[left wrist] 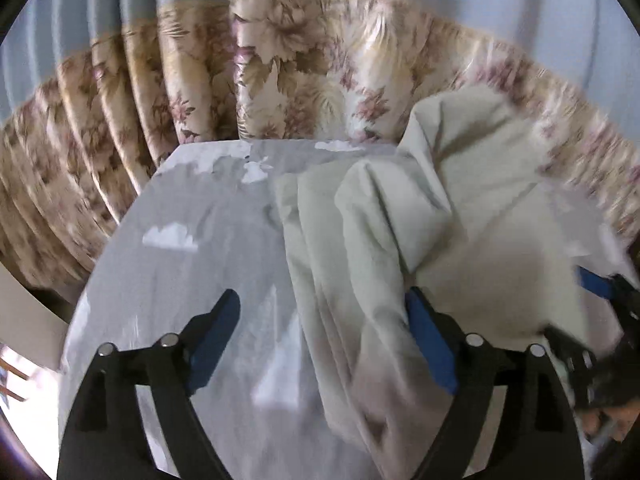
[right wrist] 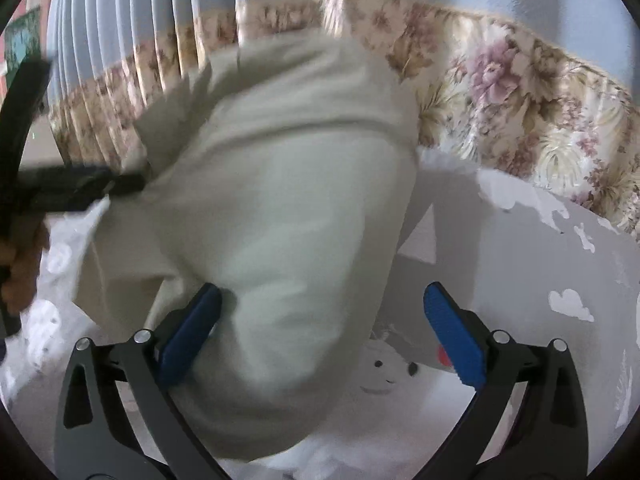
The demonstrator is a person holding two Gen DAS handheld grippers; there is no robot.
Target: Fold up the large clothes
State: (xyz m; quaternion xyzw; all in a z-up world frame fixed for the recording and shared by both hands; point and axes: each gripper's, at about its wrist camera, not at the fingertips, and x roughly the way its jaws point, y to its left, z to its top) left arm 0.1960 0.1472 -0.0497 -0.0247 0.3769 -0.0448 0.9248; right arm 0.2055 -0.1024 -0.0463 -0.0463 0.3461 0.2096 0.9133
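Two grippers, both spread wide, over a pale garment (left wrist: 420, 208) on a grey printed sheet (left wrist: 192, 240).
Left gripper (left wrist: 324, 300) holds nothing, cloth bunched at 2 o'clock; right gripper (right wrist: 320, 292) straddles a fold, unclamped.

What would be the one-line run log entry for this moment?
step: fold in progress | garment: pale, bunched on grey printed sheet | left tool: open, cloth between jaws | right tool: open, cloth between jaws | backdrop: floral curtain
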